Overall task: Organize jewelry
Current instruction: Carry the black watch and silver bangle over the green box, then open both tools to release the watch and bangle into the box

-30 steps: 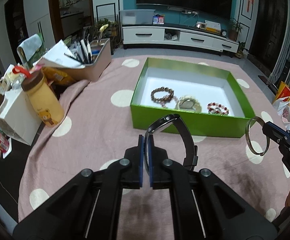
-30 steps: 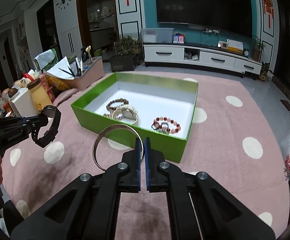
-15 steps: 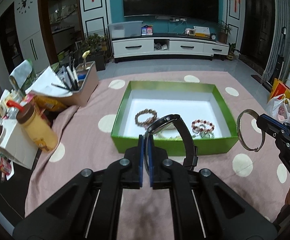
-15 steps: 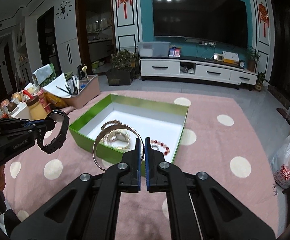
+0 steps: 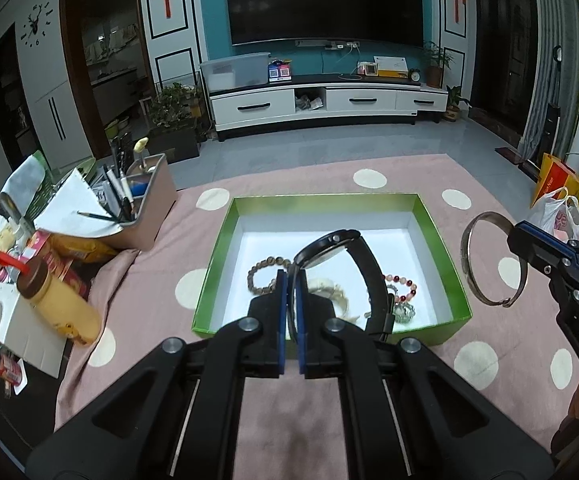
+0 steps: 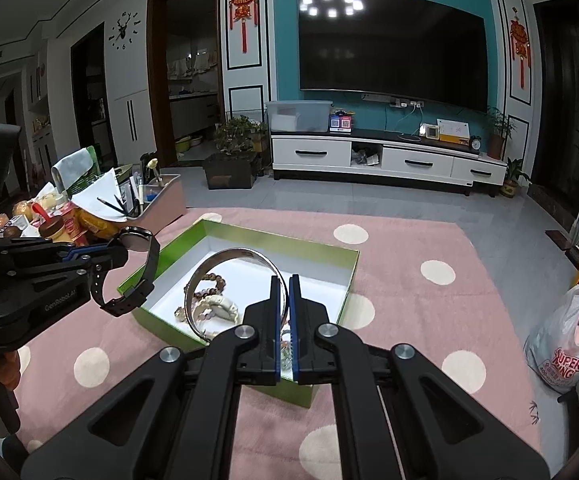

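My left gripper (image 5: 290,276) is clamped on the black watch (image 5: 363,268), holding it in the air above the near edge of the green box (image 5: 441,240) on the pink dotted tablecloth (image 5: 161,264). My right gripper (image 6: 285,280) is pinched on the silver bangle (image 6: 209,276), raised over the box's near corner. Inside the box lie 3 pieces: a brown bead bracelet (image 5: 259,272), a cream bracelet (image 5: 333,292) and a red bead bracelet (image 5: 403,282).
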Tool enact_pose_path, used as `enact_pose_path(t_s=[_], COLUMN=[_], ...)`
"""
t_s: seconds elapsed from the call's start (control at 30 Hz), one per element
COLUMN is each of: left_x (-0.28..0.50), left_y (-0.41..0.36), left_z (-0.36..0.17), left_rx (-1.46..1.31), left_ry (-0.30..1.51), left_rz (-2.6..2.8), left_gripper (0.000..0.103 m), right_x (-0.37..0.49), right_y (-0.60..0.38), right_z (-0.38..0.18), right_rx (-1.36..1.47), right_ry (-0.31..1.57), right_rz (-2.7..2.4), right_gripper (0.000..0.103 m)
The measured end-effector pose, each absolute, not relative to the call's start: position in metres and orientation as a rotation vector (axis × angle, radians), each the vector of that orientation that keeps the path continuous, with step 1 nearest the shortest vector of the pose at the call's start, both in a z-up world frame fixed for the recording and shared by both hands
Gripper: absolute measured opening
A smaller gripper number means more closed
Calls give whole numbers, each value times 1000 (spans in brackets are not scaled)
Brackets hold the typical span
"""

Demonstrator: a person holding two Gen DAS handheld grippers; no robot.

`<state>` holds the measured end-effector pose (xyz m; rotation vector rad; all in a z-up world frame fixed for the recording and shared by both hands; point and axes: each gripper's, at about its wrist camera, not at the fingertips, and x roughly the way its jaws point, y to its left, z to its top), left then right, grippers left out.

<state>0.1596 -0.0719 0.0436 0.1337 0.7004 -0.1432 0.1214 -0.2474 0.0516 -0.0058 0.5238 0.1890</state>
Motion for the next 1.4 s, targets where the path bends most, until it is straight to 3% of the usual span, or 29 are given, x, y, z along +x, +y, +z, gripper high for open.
enact_pose_path(t_s=[1.4], left_x=[249], left_y=[-87], left_z=[-25], left_rx=[179], left_ry=[833], left_rz=[-121], left_gripper=[5], right_x=[208], right_y=[-237], right_z=[-7], right_rx=[-19], right_ry=[659], right_rz=[186], right_gripper=[3])
